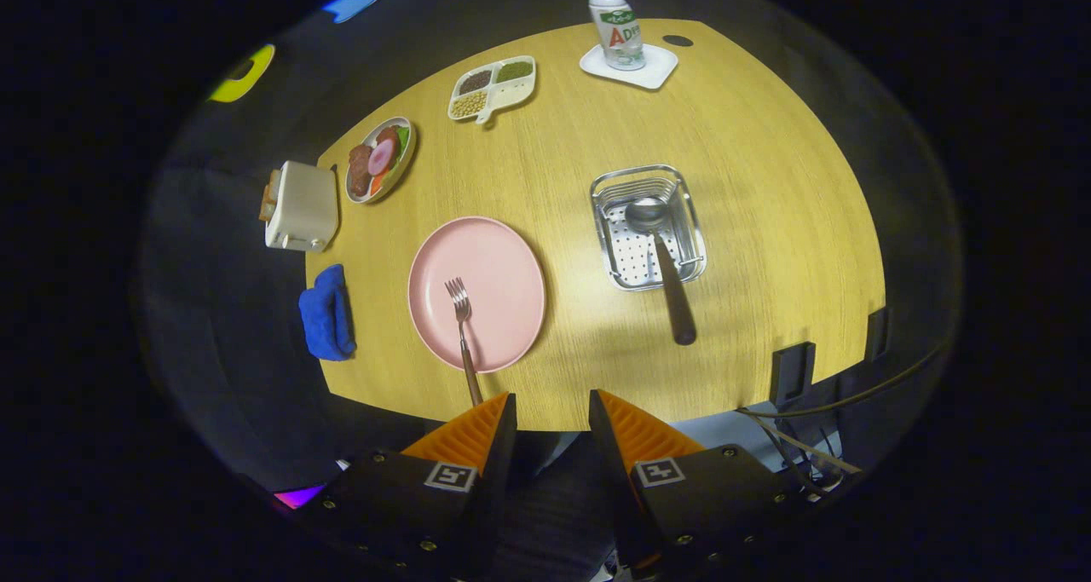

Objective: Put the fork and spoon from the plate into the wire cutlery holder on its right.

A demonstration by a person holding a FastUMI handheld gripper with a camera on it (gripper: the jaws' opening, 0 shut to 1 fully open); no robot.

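The gripper (552, 412) hung high above the near edge of the table (767, 181), its fingers (477, 433) spread apart with nothing between them. Just ahead of the left finger, the fork (462, 326) lay on the pink plate (503, 267), tines pointing away and its handle running back over the plate's near rim toward the finger. Apart from the fork, the plate was bare.

To the right of the plate, well apart from it, stood the wire holder (615, 192). The spoon (660, 262) already rested in it: the bowl lay inside near the far wall, and the dark handle slanted out over the near rim, its end above the tabletop.

Left of the plate, a blue cloth (326, 312) lay bunched at the table's edge. Beyond the cloth sat a cream toaster (300, 207) with bread showing at its far side. Next to the toaster was an oval dish (381, 158) of sliced food. Farther back, a white divided tray (494, 88) held beans or grains in its compartments. At the far side of the table a bottle (614, 26) stood upright on a white coaster (652, 72), with a small dark hole (678, 41) in the tabletop just beside it.
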